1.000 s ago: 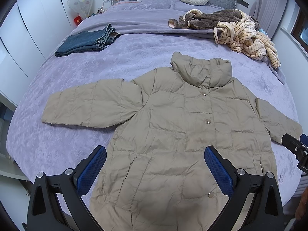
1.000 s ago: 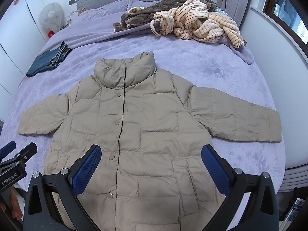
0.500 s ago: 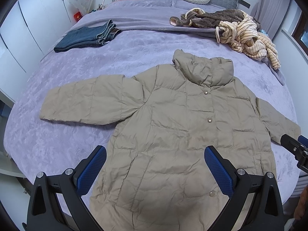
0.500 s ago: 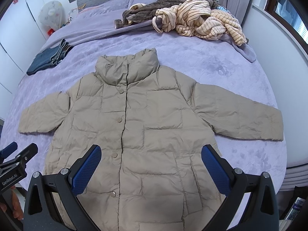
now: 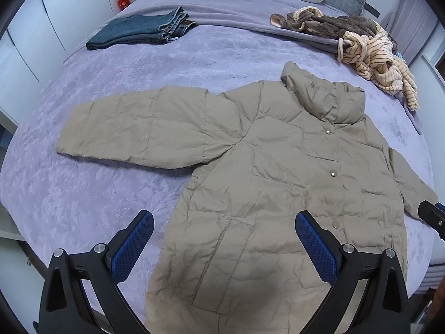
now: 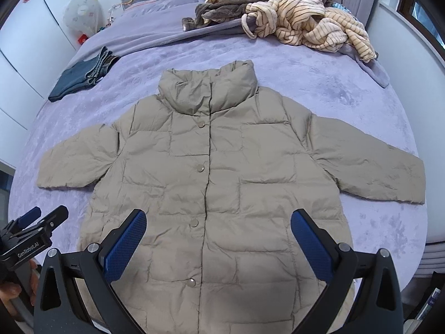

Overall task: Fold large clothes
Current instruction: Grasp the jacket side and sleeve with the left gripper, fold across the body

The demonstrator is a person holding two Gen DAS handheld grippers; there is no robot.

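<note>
Lay flat and face up across the purple bedspread point(image 6: 319, 89): a khaki puffer jacket point(image 6: 222, 183), snapped shut, collar toward the top of the frame, both sleeves spread out to the sides. Filled the middle of the right wrist view; sat right of centre in the left wrist view point(image 5: 278, 181). Hovered above the hem at lower centre, spread wide and gripping nothing: the right gripper point(image 6: 218, 246). Likewise wide and empty, over the jacket's lower left edge: the left gripper point(image 5: 224, 246). Rested at upper left: folded jeans point(image 5: 139, 32). Heaped at upper right: striped and brown clothes point(image 6: 300, 22).
</note>
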